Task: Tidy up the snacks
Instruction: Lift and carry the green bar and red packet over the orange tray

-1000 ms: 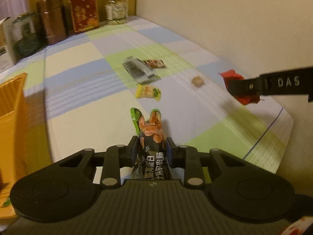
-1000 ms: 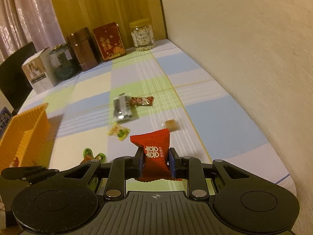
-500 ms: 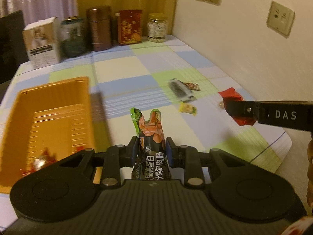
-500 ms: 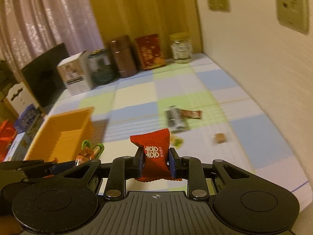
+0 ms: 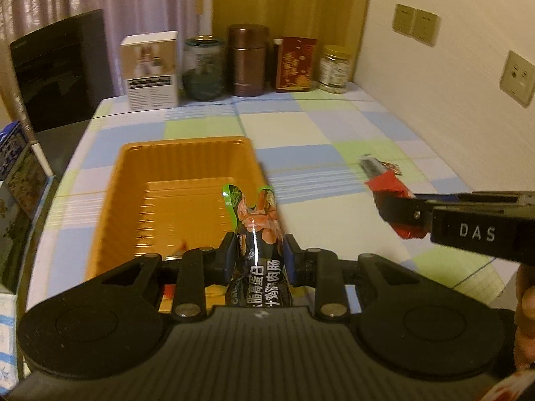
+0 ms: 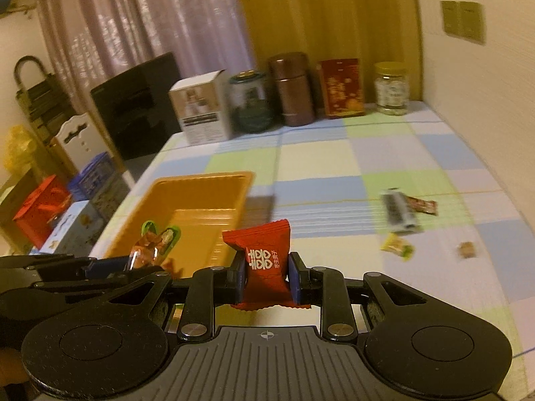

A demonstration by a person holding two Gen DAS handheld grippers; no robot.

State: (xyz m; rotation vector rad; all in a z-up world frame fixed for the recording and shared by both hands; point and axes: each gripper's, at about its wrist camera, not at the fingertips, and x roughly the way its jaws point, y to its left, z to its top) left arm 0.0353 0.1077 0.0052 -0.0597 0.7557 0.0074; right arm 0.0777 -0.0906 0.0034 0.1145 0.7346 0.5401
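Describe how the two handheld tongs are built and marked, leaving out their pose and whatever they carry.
Both tongs are matte black plastic. Each has a ribbed central deck with a small crosshair mark, two round discs at the sides, and linkage arms with silver rivets. The left tongs and right tongs carry blue pads on their fingers. Seen side-on, the right one bears white "DAS" lettering. No cables or sleeves show.

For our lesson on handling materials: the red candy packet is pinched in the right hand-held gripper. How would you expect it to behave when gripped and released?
The red candy packet, clamped in the right hand-held gripper, looks puffed and crinkly, so it probably gives under pressure. Its top stands unsupported, suggesting it is light. Being flat, it should land in the orange tray without rolling.
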